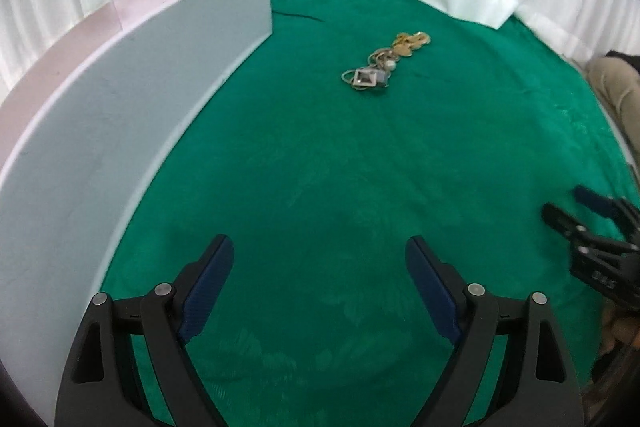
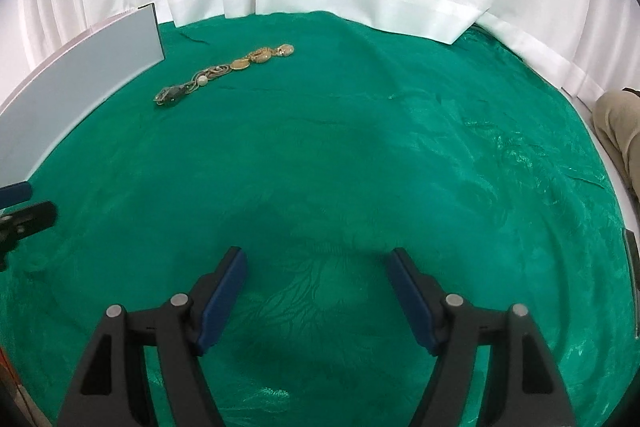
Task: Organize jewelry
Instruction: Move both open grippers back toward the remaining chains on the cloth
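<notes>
We see the jewelry (image 1: 386, 63) strung along a seven-to-one o'clock line on the green counter (image 1: 320, 167), well ahead of our left claw (image 1: 319, 259), toward eleven o'clock from our right claw (image 2: 316, 269), both claws spread apart, gripping nothing.

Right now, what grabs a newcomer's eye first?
The bright green cloth fills both views. On it a tangled heap of gold jewelry lies toward the far side, near the end of a pale grey box along the left edge. Both tools, left tool and right tool, hang open and empty over bare cloth, well short of the heap.
</notes>
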Demonstrator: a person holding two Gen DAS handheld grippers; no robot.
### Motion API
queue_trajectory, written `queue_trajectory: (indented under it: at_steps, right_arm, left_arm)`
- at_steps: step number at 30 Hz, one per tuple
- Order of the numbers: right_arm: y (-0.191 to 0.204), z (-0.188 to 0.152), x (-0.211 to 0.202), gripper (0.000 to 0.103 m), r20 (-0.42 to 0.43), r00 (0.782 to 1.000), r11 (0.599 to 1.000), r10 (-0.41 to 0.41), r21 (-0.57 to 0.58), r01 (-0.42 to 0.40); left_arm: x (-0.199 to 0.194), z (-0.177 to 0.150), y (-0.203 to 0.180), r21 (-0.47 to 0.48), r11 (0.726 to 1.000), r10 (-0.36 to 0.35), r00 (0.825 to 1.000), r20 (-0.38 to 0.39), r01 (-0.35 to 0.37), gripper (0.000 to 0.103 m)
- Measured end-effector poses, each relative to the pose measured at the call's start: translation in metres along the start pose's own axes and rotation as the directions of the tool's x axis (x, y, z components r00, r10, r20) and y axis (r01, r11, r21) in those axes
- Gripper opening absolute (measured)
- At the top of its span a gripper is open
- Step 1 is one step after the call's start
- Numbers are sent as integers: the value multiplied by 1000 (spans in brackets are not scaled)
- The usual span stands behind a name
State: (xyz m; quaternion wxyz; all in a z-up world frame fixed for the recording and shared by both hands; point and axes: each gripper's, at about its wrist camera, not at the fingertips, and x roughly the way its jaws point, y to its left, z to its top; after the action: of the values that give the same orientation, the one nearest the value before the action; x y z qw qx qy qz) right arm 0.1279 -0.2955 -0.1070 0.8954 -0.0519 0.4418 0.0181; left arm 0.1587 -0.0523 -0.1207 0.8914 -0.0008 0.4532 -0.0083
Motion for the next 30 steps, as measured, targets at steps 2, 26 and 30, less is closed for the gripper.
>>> queue_trajectory:
  at_steps: [2, 26, 30]
  right_arm:
    - [-2, 1, 2, 76, 1, 1000, 1000, 8, 12, -8]
    - [-1, 1, 2, 80, -3, 1000, 1000, 16, 20, -16]
    - [-1, 1, 2, 80, -4, 1000, 1000, 16, 20, -16]
  left_arm:
    - [5, -3, 0, 3, 1000, 11, 1000, -7, -11, 89]
    - [10, -12, 3, -17, 1000, 25, 999, 23, -24, 102]
    - [12, -10, 3, -13, 1000, 23, 1000, 17, -23, 102]
